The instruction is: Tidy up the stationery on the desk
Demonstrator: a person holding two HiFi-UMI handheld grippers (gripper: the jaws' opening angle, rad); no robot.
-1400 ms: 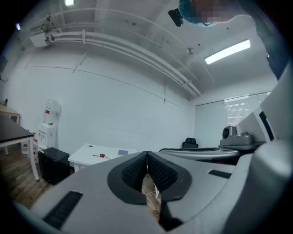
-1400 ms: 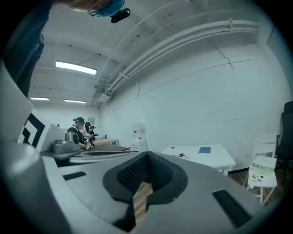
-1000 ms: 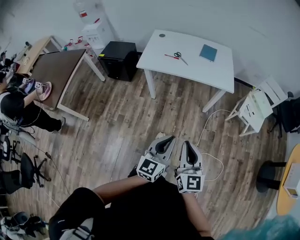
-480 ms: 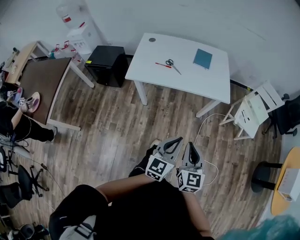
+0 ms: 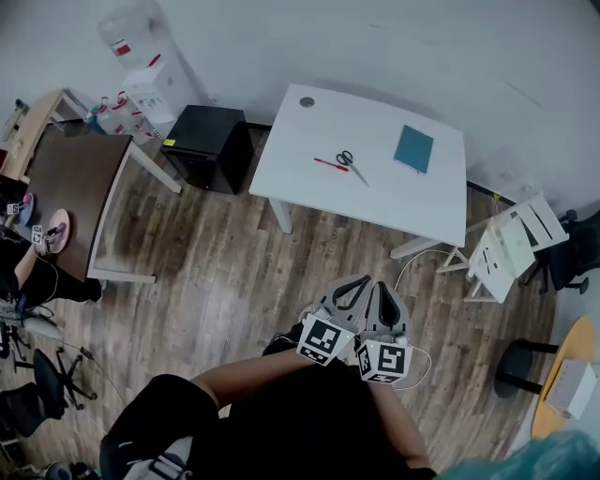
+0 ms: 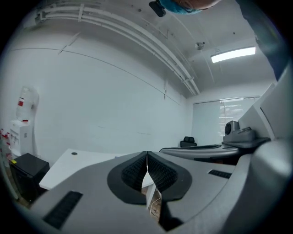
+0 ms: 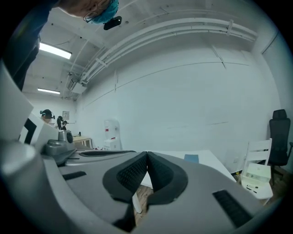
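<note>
Left claw (image 5: 363,279) and right claw (image 5: 381,285), shut and empty, hover short of the counter (image 5: 394,199) and should open before reaching the scissors (image 5: 352,161).

- No words, brands or numbers can be made out anywhere, tbh.
- Only black-and-white square patterns are shown on the cubes of the left gripper (image 5: 364,279) and right gripper (image 5: 383,287).
- A red label (image 5: 119,47) is seen on the water bottle (image 5: 131,26), too small to be read.
</note>
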